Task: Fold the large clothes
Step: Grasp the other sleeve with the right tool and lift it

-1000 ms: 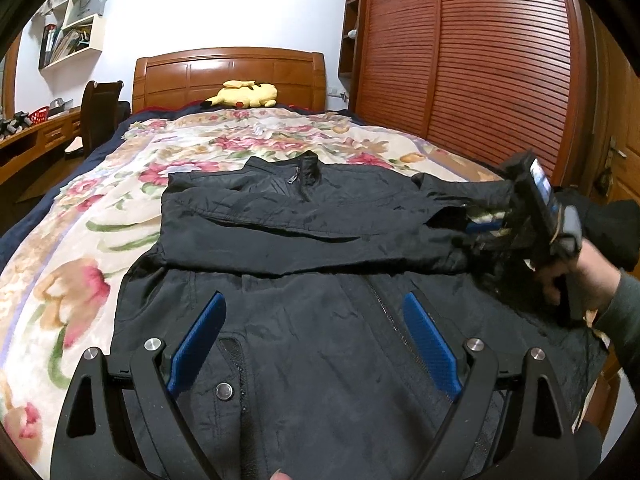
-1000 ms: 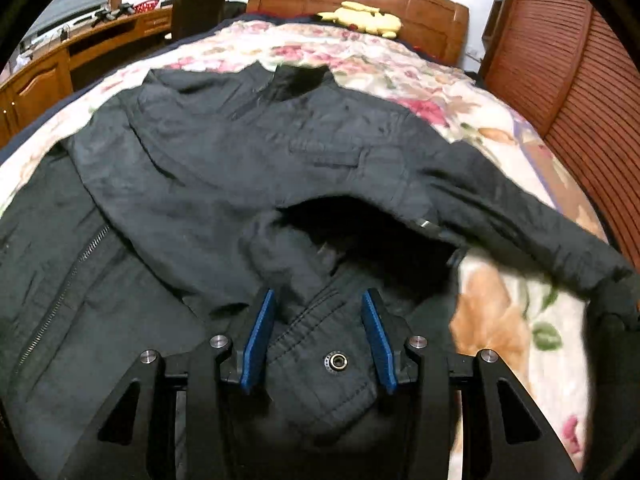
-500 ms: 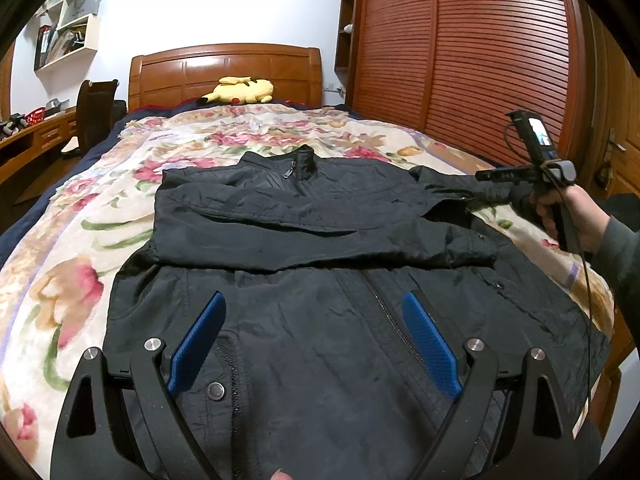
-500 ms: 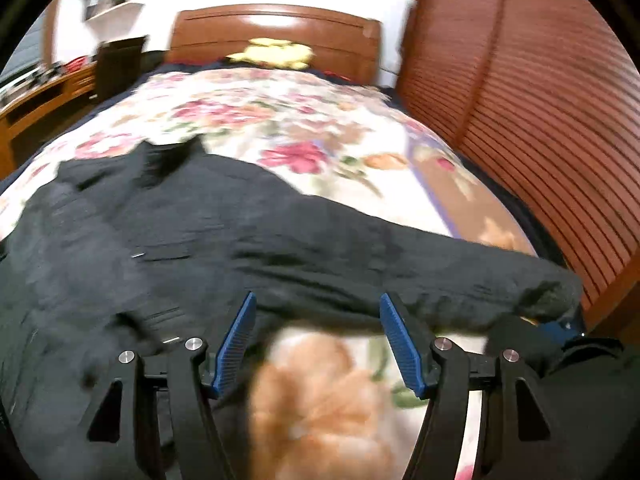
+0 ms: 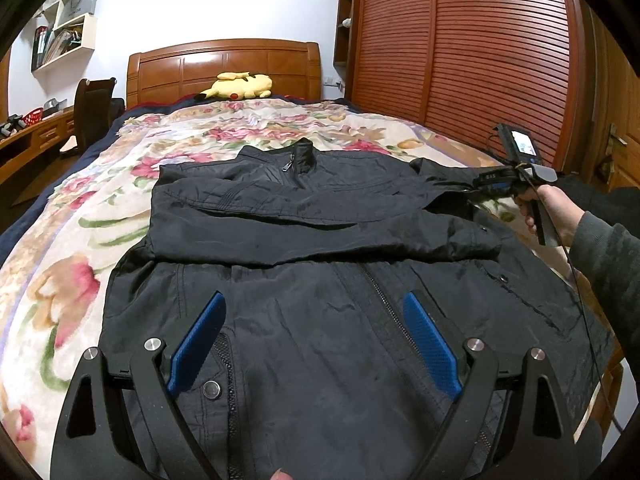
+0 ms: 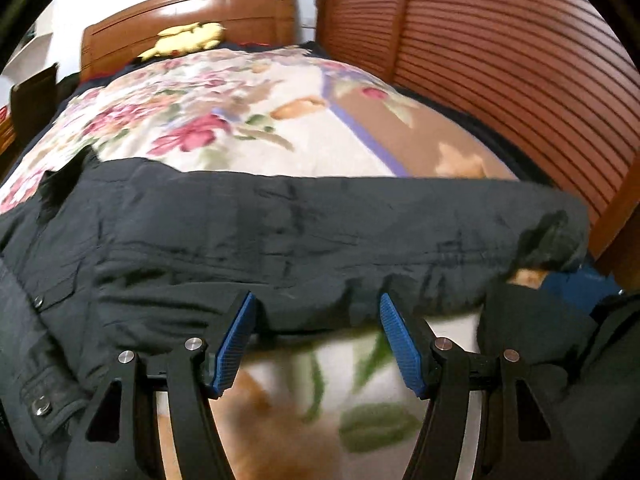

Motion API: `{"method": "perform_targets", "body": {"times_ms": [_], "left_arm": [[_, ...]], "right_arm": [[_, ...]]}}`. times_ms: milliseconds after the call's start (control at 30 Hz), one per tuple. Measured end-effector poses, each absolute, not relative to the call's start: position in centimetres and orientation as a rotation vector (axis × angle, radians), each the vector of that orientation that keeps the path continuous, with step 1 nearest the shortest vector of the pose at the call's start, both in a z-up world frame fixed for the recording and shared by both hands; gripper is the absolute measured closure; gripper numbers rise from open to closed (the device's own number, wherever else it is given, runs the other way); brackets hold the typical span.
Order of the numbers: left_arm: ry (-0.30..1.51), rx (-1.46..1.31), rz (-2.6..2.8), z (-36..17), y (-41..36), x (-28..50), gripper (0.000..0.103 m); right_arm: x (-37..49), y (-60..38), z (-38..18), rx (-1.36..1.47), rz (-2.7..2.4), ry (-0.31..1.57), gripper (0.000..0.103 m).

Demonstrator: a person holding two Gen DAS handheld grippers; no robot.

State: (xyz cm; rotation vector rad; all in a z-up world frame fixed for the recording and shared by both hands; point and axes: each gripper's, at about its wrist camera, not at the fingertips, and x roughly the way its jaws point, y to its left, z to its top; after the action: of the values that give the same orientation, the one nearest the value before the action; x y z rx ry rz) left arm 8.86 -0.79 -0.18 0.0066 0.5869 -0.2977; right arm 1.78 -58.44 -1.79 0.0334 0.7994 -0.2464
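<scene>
1. One sleeve of the black jacket (image 5: 304,248), spread on the bed (image 5: 60,248), now lies folded across the chest; our right hand-held gripper (image 6: 316,336) has released it and gapes wide at the right sleeve (image 6: 360,236), lower centre.
2. Our left hand-held gripper (image 5: 316,344) hovers wide, empty, bottom centre.

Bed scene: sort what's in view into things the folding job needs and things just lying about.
For the job:
- black jacket
- its outstretched sleeve
- left gripper, open
- right gripper, open

Just lying about:
- yellow Pikachu plush
- floral blanket
- wooden headboard
- wall shelves
- desk chair
</scene>
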Motion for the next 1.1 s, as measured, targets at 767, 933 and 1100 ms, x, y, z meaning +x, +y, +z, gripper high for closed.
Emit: {"method": "perform_targets", "body": {"times_ms": [767,933,1100], "left_arm": [[0.605,0.003,-0.299,-0.7,-0.8,9.3,0.012],[0.606,-0.009,-0.309,-0.8,-0.6,9.4,0.012],[0.604,-0.013,-0.303,-0.9,-0.5,9.4,0.012]], "right_arm": [[4.4,-57.7,-2.7,0.046,-0.246,0.785,0.096],[2.4,-56.0,0.5,-0.033,-0.254,0.666,0.097],[-0.5,-52.4,5.2,-0.116,-0.165,0.533,0.097]]}}
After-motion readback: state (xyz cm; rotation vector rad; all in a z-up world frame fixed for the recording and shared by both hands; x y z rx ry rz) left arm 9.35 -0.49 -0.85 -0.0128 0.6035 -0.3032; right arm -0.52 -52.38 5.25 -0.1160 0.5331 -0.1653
